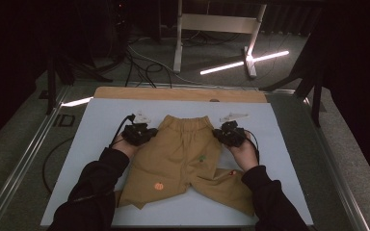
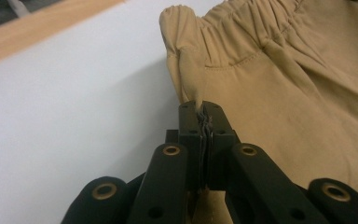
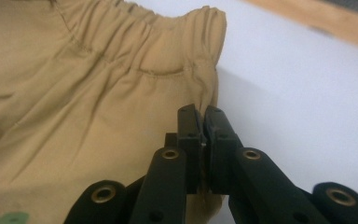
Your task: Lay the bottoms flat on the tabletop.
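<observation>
Tan shorts (image 1: 183, 159) with an elastic waistband lie on the white board (image 1: 96, 120), waistband toward the far side. They carry small patches: an orange one on the left leg, a green one near the middle, a red one on the right leg. My left gripper (image 1: 147, 133) is shut on the shorts' left side seam just below the waistband; in the left gripper view (image 2: 204, 122) a pinch of tan fabric (image 2: 270, 84) rises between the jaws. My right gripper (image 1: 221, 134) is shut on the right side seam, and the right gripper view (image 3: 202, 122) shows cloth (image 3: 74, 107) squeezed between its pads.
A wooden strip (image 1: 178, 94) borders the board's far edge. Metal rails run along both sides of the table. Beyond it stand a white frame (image 1: 217, 24), a lit tube (image 1: 243, 62) on the floor and loose cables (image 1: 144, 67). A person's dark sleeves (image 1: 94, 192) enter from below.
</observation>
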Demonstrator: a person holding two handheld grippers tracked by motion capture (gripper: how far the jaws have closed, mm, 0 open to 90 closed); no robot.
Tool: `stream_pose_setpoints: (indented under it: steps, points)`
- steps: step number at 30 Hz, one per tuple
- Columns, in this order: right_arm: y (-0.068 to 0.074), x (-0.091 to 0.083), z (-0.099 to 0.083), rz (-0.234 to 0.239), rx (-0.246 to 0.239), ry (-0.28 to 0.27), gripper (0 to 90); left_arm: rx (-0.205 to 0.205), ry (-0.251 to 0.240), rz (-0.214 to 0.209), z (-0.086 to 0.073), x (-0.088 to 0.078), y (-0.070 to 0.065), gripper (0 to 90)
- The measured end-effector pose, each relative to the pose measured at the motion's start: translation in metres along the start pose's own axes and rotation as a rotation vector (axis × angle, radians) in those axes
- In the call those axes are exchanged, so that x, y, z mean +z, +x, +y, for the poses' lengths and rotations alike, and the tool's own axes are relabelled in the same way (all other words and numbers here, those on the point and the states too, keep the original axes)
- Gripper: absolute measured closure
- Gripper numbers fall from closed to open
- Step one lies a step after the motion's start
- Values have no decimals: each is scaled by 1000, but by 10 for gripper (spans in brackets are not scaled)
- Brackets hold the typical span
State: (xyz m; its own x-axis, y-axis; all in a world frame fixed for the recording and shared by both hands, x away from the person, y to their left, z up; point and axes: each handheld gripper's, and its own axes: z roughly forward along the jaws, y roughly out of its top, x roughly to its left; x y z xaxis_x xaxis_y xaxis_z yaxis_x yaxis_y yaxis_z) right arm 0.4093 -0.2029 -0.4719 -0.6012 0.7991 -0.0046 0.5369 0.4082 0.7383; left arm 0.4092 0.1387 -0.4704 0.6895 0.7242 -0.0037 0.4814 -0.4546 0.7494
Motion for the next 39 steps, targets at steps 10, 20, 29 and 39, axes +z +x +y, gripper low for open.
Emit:
stream_pose_setpoints:
  steps: [10,20,29,39]
  points:
    - [-11,26,47,-68,39,-40,866,-48,-28,86,27,12,29,879]
    - [-22,44,55,-75,81,-38,352,-47,33,89,27,28,35,299]
    - [-17,35,47,33,63,-53,178,-68,16,-1,23,23,27,97]
    - [2,8,41,108,-4,-101,178,-25,-4,-90,22,1,10,64]
